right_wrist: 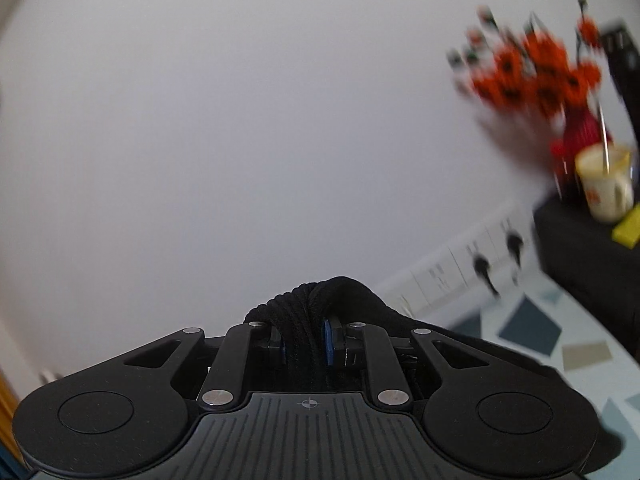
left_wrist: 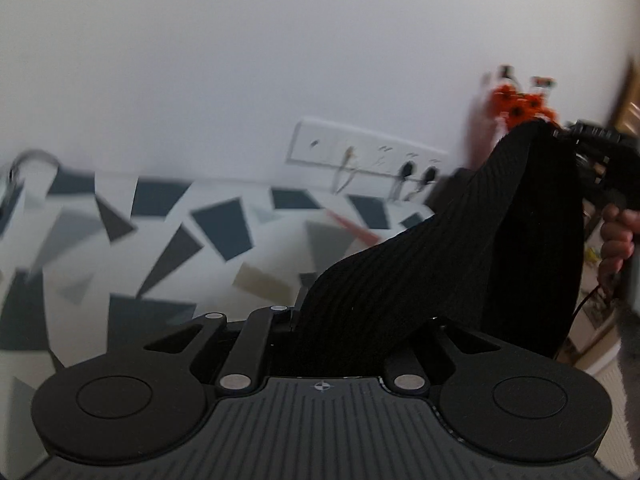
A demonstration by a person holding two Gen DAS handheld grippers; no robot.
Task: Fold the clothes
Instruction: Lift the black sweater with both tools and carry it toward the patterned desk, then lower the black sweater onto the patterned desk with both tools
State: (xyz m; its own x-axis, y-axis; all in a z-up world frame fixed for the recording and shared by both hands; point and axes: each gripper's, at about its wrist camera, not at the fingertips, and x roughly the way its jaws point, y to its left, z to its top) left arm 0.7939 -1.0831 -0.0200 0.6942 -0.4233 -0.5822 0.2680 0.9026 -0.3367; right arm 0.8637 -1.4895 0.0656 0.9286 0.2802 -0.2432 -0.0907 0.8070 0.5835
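The black knit garment [left_wrist: 420,264] hangs in the air between my two grippers, above the patterned surface [left_wrist: 208,240] rather than spread on it. My left gripper [left_wrist: 320,332] has its jaws closed on one end of the cloth; my right gripper [right_wrist: 306,344] has its jaws closed on a bunched edge, and in the left view the hand [left_wrist: 616,236] carrying it shows beyond the cloth. The views are blurred, so I judge a thin pinch could slip, dropping one end in a heap. Further off, the cup [right_wrist: 606,184] and orange flowers [right_wrist: 536,72] stand close on the right; a wide sweep could knock them. Plugs sit in the wall sockets [left_wrist: 372,152], which trailing cloth might snag.
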